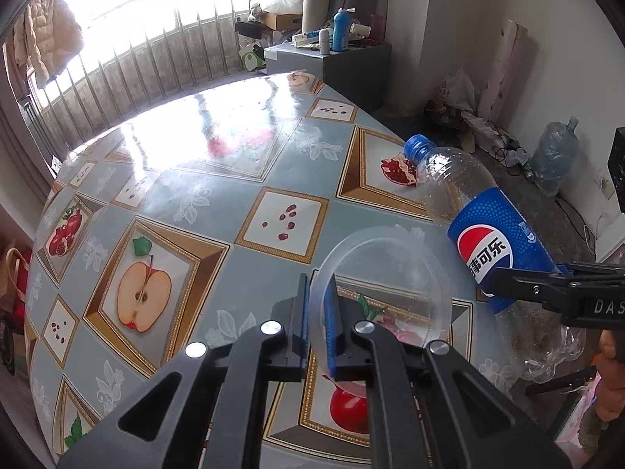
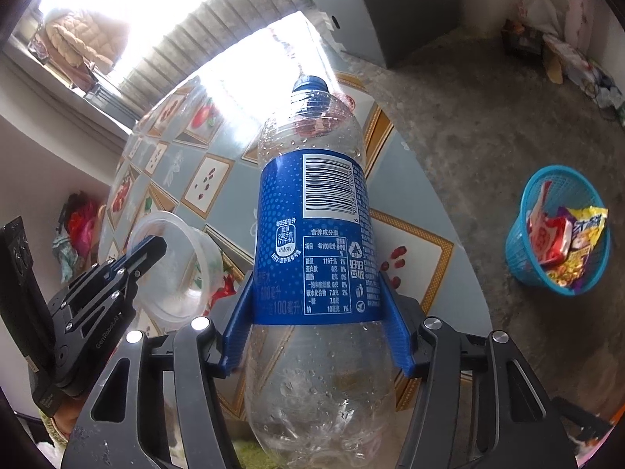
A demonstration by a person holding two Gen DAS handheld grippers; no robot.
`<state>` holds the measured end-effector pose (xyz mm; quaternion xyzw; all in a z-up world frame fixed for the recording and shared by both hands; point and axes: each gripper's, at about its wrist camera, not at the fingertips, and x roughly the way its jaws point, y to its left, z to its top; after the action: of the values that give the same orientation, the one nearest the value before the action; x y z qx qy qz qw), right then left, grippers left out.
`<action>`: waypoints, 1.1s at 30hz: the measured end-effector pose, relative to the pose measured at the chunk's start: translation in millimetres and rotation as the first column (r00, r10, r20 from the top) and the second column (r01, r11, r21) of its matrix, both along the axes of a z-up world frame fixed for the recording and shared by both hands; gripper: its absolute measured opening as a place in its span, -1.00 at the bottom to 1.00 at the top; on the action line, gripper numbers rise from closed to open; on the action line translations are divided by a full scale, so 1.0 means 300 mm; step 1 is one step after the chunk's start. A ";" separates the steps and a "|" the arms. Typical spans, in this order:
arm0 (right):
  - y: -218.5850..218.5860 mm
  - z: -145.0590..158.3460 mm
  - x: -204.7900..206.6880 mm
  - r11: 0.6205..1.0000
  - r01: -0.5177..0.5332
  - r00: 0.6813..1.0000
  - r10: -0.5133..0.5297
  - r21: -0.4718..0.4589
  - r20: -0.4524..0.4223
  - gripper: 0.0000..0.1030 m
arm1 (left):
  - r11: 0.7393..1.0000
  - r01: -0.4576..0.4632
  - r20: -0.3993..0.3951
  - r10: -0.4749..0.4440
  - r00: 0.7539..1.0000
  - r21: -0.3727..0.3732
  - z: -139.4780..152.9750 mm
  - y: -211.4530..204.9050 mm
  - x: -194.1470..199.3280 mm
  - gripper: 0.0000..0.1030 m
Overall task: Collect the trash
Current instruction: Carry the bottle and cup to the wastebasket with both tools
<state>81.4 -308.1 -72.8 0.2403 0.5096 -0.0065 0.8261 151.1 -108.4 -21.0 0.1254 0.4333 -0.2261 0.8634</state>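
My left gripper (image 1: 319,305) is shut on the rim of a clear plastic bowl (image 1: 394,285), held above the fruit-patterned table (image 1: 195,195). The bowl also shows in the right wrist view (image 2: 175,269) with the left gripper (image 2: 150,248) on its rim. My right gripper (image 2: 316,328) is shut on an empty Pepsi bottle (image 2: 316,230) with a blue label and blue cap, held above the table's right edge. In the left wrist view the bottle (image 1: 484,230) is just right of the bowl, with the right gripper (image 1: 496,279) across it.
A blue mesh basket (image 2: 523,242) with snack wrappers stands on the concrete floor right of the table. A grey cabinet (image 1: 351,66) with bottles is behind the table. A big water jug (image 1: 554,156) and clutter lie along the right wall. A railing runs along the back.
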 end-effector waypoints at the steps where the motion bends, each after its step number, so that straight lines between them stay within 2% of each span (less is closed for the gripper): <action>1: -0.002 0.002 -0.004 1.000 0.002 1.000 -0.002 0.003 0.005 0.08 | 1.000 0.000 0.006 0.000 1.000 0.000 0.006 -0.002 -0.004 -0.87; 13: -0.046 0.035 -0.057 0.997 0.037 0.997 -0.041 0.065 0.063 0.07 | 0.999 0.034 0.080 -0.032 0.996 -0.019 0.085 -0.026 -0.050 -0.87; 21: -0.153 0.058 -0.148 0.981 0.123 0.981 -0.143 0.150 0.133 0.07 | 0.990 0.140 0.111 -0.138 0.984 -0.011 0.161 -0.143 -0.055 -0.87; 26: -0.271 0.077 -0.233 0.959 0.229 0.952 -0.257 0.168 0.166 0.07 | 0.972 0.237 0.137 -0.234 0.963 -0.004 0.203 -0.291 -0.073 -0.87; 33: -0.434 0.072 -0.381 0.904 0.373 0.891 -0.412 0.211 0.190 0.07 | 0.920 0.392 0.150 -0.391 0.908 0.024 0.235 -0.549 -0.128 -0.87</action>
<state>-33.1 -438.4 -51.2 0.4070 0.3500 -0.1026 0.8375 112.7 -273.1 49.6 0.2237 0.3315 -0.3855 0.8316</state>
